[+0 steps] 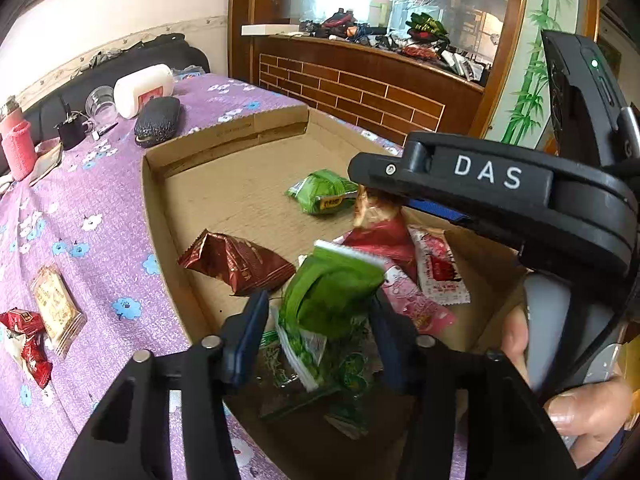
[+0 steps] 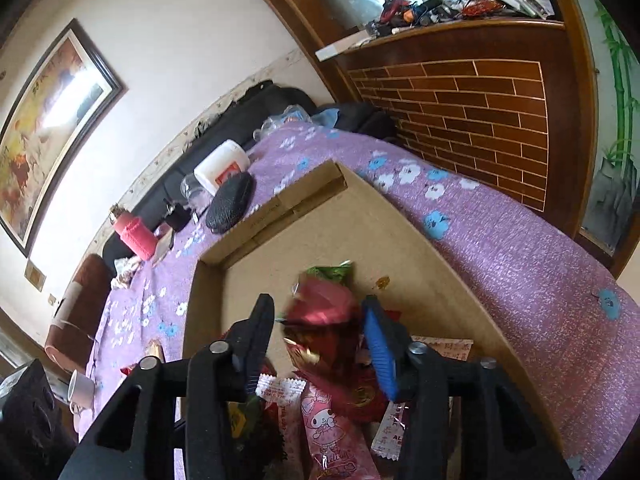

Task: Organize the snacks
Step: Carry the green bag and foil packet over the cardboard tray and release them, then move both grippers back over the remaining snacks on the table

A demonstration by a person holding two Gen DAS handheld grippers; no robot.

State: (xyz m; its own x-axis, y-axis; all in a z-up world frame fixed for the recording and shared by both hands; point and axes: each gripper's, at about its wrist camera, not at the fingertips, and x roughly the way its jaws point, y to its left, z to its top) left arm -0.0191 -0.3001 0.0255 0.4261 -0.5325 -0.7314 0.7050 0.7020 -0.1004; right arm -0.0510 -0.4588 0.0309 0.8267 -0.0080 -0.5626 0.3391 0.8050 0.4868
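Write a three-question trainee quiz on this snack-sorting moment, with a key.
1. True or false: the green packet between the left gripper fingers is over the cardboard box.
2. Which colour is the packet between the right gripper fingers? A) red B) blue C) white
3. Fill in: snacks not yet in the box lie on the ____ flowered cloth.

Key: 1 true. 2 A. 3 purple; a tan packet and red packets lie there.
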